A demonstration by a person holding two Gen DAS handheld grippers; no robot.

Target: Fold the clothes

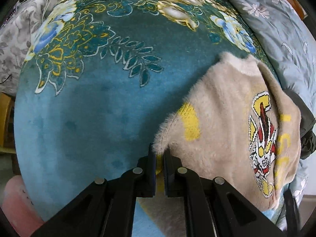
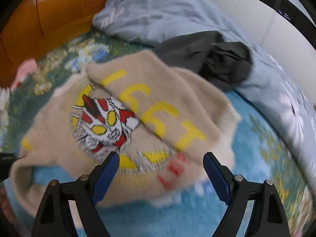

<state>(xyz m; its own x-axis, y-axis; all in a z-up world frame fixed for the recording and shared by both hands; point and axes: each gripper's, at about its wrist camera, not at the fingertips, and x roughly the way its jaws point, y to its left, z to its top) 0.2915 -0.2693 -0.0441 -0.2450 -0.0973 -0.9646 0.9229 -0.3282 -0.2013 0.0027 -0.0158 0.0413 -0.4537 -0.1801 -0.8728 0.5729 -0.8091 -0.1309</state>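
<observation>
We hold the left gripper (image 1: 159,154) with its jaws pressed nearly together on a fuzzy corner of the beige sweater (image 1: 227,122), which lies partly folded on the blue floral blanket (image 1: 88,108), one side already laid over the cartoon print. The right gripper (image 2: 161,169) hovers just above the sweater's lower hem with its jaws spread wide and nothing between them. We judge the main risk to be the thin bite on the left — only a tuft of pile and a small corner appear to sit between the pads, so a sideways pull could let the knit slip out and drop the fold. A second risk comes from the right side: the right wrist view is blurred, which suggests fast motion, and closing at that speed could catch two layers at once or miss the hem entirely. We also note the dark garment (image 2: 213,63) lying just beside the sweater's far edge, against the pale blue quilt (image 2: 158,13) — a wide sweep could drag it into the fold. The plush blanket may grip the fuzzy knit and bunch it.
</observation>
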